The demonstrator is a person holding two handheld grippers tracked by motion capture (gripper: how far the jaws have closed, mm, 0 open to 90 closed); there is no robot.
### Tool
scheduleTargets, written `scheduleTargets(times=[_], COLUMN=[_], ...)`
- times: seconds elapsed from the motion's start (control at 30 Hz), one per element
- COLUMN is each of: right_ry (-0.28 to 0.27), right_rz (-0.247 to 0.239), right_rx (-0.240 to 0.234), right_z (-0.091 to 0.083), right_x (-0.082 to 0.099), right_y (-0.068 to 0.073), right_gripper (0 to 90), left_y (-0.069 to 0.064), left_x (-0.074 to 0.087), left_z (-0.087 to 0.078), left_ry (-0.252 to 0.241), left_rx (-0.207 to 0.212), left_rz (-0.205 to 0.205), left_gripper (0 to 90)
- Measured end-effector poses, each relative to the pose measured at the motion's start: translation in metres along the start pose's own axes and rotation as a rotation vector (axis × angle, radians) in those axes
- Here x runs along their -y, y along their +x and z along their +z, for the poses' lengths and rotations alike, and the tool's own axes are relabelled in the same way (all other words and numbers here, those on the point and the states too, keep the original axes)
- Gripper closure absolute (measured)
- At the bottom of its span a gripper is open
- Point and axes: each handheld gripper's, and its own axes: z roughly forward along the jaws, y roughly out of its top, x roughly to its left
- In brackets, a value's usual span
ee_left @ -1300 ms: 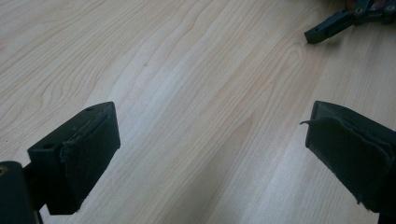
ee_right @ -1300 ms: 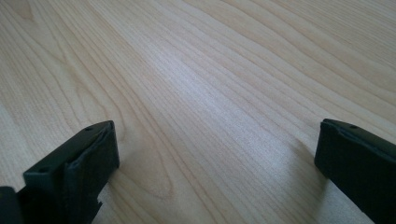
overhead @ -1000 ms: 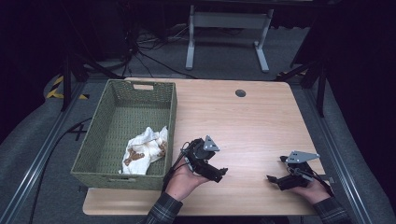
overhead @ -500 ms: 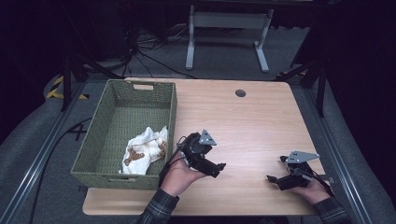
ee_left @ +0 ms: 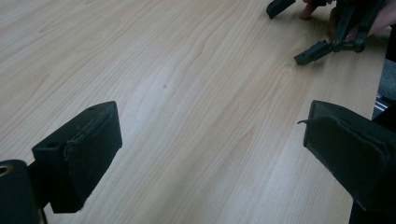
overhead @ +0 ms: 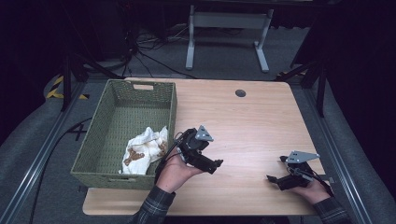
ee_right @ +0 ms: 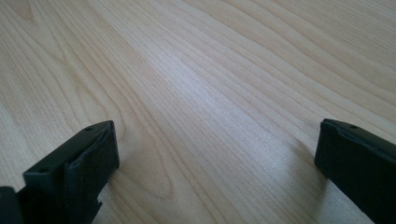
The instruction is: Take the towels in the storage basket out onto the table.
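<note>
the left gripper (overhead: 198,151) has swung round since a second ago: it was just beside the woven green rectangular basket (overhead: 99,150), and now it sits a little farther from the basket wall, held up off the pale wooden table (overhead: 243,126) in the person's left hand (overhead: 173,170), with its nose turned toward the right side of the table. its jaws stand wide apart with nothing between them; in the left gripper view there is only bare wood grain between the two black pads (ee_left: 91,149), and the other gripper shows far off at the top right.

the right gripper (overhead: 292,173) has not budged in that time. it rests low at the near right of the table in the person's right hand (overhead: 314,190), jaws also spread wide and empty, and the right gripper view looks along bare tabletop between its pads (ee_right: 88,161).

the white crumpled cloth with brown print (overhead: 142,149) lies inside the basket, in its near right corner, lying against the right wall as far as i can tell. it looks the same as it did a second ago, so nothing is touching it.

my reading is that the cloth is already put away in the basket and the left gripper is backing off from it, empty. with both grippers open over bare wood and no other loose thing on the table apart from a small dark round grommet (overhead: 240,93) at the far edge, the work looks finished or nearly so.
</note>
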Motion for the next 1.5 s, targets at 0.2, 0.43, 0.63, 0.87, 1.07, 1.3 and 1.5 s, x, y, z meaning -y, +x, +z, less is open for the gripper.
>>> scheduleTargets(times=[0.2, 0.43, 0.63, 0.87, 1.07, 1.3, 1.5], right_ry=[0.000, 0.000, 0.000, 0.000, 0.000, 0.000, 0.000], right_rz=[0.000, 0.000, 0.000, 0.000, 0.000, 0.000, 0.000], right_rx=[0.000, 0.000, 0.000, 0.000, 0.000, 0.000, 0.000], right_z=[0.000, 0.000, 0.000, 0.000, 0.000, 0.000, 0.000], right_x=[0.000, 0.000, 0.000, 0.000, 0.000, 0.000, 0.000], right_y=[0.000, 0.000, 0.000, 0.000, 0.000, 0.000, 0.000], right_gripper=[0.1, 0.1, 0.1, 0.1, 0.1, 0.1, 0.1], left_y=[0.004, 0.009, 0.017, 0.024, 0.030, 0.036, 0.043], left_x=[-0.001, -0.001, 0.001, 0.002, 0.003, 0.005, 0.007], left_z=[-0.006, -0.011, -0.020, -0.031, -0.039, -0.045, -0.052], left_ry=[0.000, 0.009, 0.008, 0.004, 0.000, 0.003, 0.005], left_rx=[0.002, -0.023, -0.024, -0.045, -0.064, -0.077, -0.096], left_rz=[-0.001, -0.004, -0.017, -0.024, -0.026, -0.036, -0.044], left_gripper=[5.5, 5.7, 6.8, 7.3, 8.4, 8.6, 8.6])
